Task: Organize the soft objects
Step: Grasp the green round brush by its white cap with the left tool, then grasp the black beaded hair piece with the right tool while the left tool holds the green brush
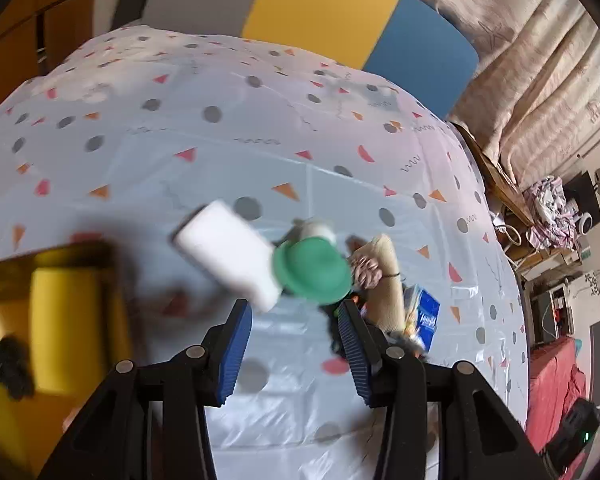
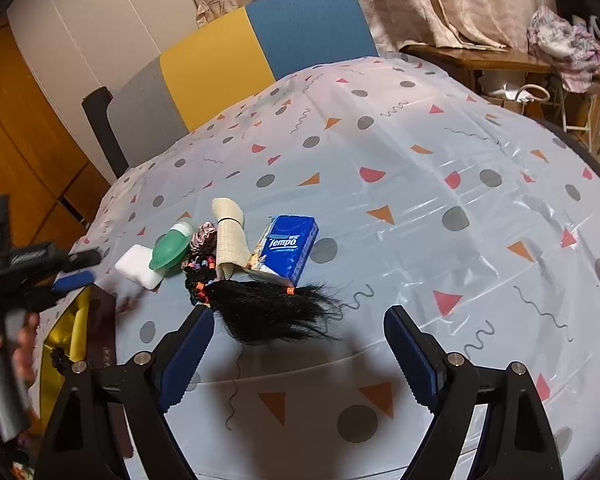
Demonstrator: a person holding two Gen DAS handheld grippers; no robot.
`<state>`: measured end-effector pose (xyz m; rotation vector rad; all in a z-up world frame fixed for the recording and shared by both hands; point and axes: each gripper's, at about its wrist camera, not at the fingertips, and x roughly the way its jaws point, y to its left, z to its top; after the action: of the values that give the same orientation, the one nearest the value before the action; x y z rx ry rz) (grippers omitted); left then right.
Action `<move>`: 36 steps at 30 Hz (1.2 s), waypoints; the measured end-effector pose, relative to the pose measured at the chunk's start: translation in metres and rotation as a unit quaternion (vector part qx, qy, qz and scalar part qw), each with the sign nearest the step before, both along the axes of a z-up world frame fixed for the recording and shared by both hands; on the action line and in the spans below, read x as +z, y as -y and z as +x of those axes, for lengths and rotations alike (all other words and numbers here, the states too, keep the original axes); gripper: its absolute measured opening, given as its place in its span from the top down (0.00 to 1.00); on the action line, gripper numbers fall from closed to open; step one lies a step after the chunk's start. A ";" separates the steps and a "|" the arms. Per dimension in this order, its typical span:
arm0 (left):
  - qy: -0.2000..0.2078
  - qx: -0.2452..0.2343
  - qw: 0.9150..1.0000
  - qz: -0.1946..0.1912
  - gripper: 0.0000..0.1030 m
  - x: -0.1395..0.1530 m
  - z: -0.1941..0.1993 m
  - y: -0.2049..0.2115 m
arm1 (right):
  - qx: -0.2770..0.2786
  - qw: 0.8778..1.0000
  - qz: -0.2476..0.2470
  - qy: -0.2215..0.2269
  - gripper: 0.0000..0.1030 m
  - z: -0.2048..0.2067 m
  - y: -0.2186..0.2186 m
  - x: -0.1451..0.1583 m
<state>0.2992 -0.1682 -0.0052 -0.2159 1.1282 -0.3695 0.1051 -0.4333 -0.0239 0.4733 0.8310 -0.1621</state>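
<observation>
Left gripper [image 1: 296, 320], jaws spread and empty, is nearest the sponge [image 1: 228, 256]. The sponge lies just ahead-left, touching the green cup [image 1: 312, 270], long axis oblique. Right gripper [image 2: 300, 344], jaws spread, hangs farther off.

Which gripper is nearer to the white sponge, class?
Left. The left gripper hovers open just in front of the white sponge; the right gripper sits farther off, beyond the black hair piece.
</observation>
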 end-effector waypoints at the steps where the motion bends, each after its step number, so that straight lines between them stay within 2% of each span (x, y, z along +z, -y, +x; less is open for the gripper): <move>1: -0.001 -0.013 1.000 0.004 0.56 -0.002 0.006 0.008 | 0.000 1.000 0.002 0.000 0.15 0.000 0.000 0.000; 3: -0.003 -0.024 1.000 0.013 0.56 -0.008 0.018 0.023 | 0.001 1.000 0.006 0.002 0.15 -0.001 0.001 0.001; 6: -0.015 -0.047 0.998 0.040 0.48 -0.025 0.038 0.045 | 0.000 1.000 0.012 0.004 0.15 -0.002 0.002 0.002; 11: -0.019 -0.048 0.997 0.061 0.47 -0.045 0.063 0.061 | 0.002 1.000 0.020 0.005 0.14 -0.001 0.003 0.002; 15: -0.019 -0.070 0.995 0.067 0.47 -0.053 0.075 0.076 | 0.002 0.999 0.032 0.003 0.14 0.000 0.005 0.000; 19: -0.033 -0.094 0.990 0.100 0.50 -0.067 0.077 0.087 | 0.005 0.999 0.036 0.004 0.14 0.001 0.004 0.000; 25: -0.011 -0.106 0.991 0.085 0.60 -0.063 0.059 0.080 | 0.006 1.000 0.028 0.004 0.14 0.002 0.003 0.001; 30: 0.014 -0.117 0.991 0.062 0.61 -0.049 0.025 0.071 | -0.007 0.999 0.031 0.002 0.14 0.001 0.009 -0.001; 36: 0.034 -0.146 0.988 0.048 0.61 -0.024 -0.030 0.058 | -0.019 0.999 0.043 -0.002 0.14 0.000 0.017 -0.005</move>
<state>0.2693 -0.2263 -0.0294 0.0491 1.1085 -0.5756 0.1055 -0.4503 -0.0288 0.5692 0.8351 -0.1626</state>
